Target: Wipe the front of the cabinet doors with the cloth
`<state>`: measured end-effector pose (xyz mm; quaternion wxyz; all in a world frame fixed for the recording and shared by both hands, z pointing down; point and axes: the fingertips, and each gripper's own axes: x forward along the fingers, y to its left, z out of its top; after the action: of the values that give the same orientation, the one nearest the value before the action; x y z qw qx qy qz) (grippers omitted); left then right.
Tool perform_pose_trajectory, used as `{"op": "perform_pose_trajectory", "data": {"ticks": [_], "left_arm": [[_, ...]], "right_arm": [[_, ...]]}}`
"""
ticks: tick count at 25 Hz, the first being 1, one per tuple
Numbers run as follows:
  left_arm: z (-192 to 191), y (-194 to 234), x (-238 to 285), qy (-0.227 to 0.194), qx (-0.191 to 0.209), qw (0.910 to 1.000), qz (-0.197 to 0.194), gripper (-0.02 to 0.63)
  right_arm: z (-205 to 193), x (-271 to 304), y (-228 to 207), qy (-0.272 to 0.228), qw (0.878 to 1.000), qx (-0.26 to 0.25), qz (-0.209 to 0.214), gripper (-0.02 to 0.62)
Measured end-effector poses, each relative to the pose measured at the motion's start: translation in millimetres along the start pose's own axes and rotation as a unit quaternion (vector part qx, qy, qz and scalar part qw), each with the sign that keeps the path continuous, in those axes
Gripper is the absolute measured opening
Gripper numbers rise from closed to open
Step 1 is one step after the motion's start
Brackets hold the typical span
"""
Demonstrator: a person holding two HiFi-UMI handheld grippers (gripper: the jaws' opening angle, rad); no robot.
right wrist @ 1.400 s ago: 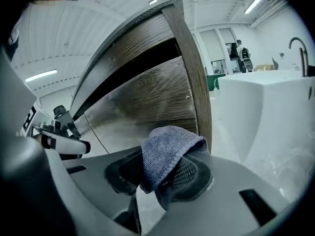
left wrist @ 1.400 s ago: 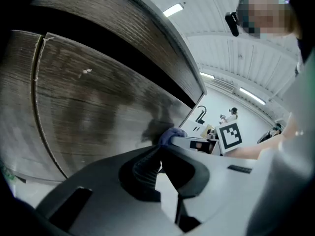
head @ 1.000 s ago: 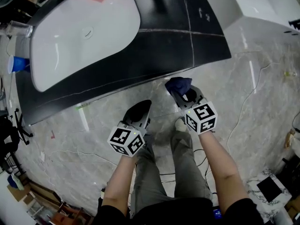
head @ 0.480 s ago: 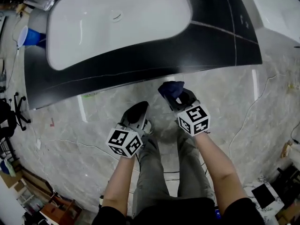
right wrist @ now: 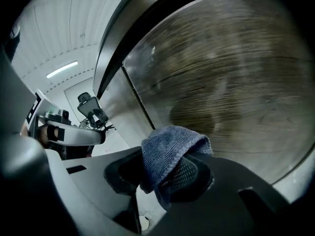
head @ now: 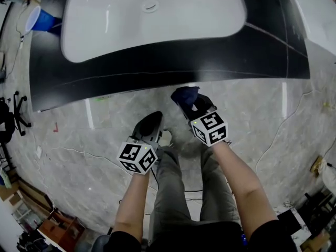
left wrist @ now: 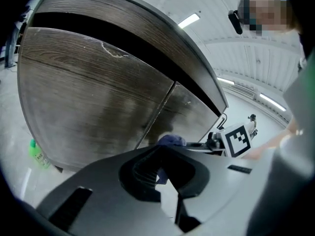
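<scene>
- The right hand-held gripper was shut tight on a dark blue cloth. The cloth was bunched up and poked out past the jaw tips.
- The cloth was right up by the brown wooden cabinet door. I could not tell if it touched the wood.
- In the head view, the right hand-held gripper held the cloth just under the front edge of the black bench.
- The left hand-held gripper had its jaws together with nothing in them. It pointed at the two cabinet doors, and the cloth showed just past its tips.
- In the head view, the left hand-held gripper was lower and to the left of the right one, a little apart from it.
- A white sink sat in the bench.
- A blue cup stood at the left end of the bench.
- Below was a grey marble floor.
</scene>
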<state>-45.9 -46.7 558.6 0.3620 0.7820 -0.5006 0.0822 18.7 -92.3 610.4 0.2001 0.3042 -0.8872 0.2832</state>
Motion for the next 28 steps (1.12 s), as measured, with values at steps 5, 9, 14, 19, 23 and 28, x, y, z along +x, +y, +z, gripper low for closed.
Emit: {"op": "perform_pose_trajectory", "data": {"ticks": [5,9,14,19,23,28], "left_arm": [[-5,2,5,0.004,-0.003,1.0000,0.001,0.009],[-5,-6,15,0.007,-0.001,1.0000,-0.004,0.010],[-6,-22,29,0.012,0.005,0.9998,-0.016,0.009],[-12,-46,50,0.024,0.010,0.9992,-0.031,0.009],[-16,-70,70,0.032,0.015,0.9983,-0.046,0.009],[-22,-97,95,0.040,0.023,0.9971,-0.060,0.011]], "right_arm": [[-1,14,-3,0.009,1.000,-0.005,0.001,0.126],[-3,16,-15,0.017,1.000,-0.021,-0.002,0.126],[-2,-6,-44,0.006,1.000,-0.014,-0.023,0.126],[-6,-36,-78,-0.002,0.999,-0.006,-0.047,0.126],[-10,-58,-103,-0.009,0.998,0.004,-0.064,0.126],[-15,-82,-132,-0.015,0.997,0.014,-0.080,0.126]]}}
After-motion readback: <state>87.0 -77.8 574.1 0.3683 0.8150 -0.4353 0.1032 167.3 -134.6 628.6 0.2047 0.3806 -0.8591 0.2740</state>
